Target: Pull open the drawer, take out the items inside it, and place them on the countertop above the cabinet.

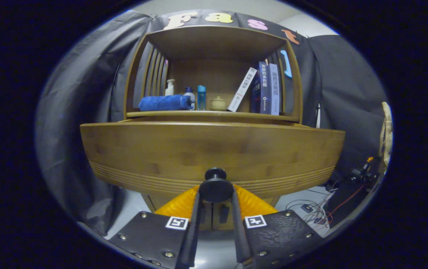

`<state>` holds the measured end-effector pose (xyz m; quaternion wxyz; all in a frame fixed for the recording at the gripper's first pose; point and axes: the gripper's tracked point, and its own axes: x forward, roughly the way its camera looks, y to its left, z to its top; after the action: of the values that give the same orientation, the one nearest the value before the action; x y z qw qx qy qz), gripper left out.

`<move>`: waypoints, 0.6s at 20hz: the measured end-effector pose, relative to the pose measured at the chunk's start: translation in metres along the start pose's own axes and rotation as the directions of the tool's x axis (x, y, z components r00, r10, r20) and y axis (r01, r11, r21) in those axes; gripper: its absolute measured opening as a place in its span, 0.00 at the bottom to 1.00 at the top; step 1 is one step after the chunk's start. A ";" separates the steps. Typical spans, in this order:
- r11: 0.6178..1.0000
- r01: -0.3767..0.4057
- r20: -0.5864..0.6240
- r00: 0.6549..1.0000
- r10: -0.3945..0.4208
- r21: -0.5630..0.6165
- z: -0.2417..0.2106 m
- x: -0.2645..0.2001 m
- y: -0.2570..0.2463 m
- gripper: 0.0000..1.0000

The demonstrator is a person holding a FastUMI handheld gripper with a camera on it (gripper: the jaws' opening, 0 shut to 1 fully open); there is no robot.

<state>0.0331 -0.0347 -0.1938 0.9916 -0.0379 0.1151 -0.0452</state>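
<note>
Hand-held gripper (pixel 216 192) clamping drawer (pixel 212 149) knob (pixel 216 186)

- Drawer (pixel 214 149): wooden front with grooved lower edge, pulled out from the cabinet, just ahead of the tool (pixel 216 203); its inside is hidden.
- Knob (pixel 216 186): dark, round, low on the drawer front at its middle, between the tool's fingers, which press on it from both sides.
</note>
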 end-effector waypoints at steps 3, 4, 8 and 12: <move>1.000 -0.005 0.004 1.000 0.006 -0.017 0.002 -0.002 0.002 0.33; 1.000 0.000 -0.001 1.000 0.000 -0.019 -0.001 -0.004 0.001 0.22; 1.000 -0.003 -0.012 1.000 0.003 0.023 -0.004 -0.028 -0.001 0.22; 0.999 -0.014 -0.055 0.998 0.017 0.050 -0.019 -0.051 0.001 0.21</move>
<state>-0.0204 -0.0302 -0.2006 0.9890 -0.0112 0.1417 -0.0415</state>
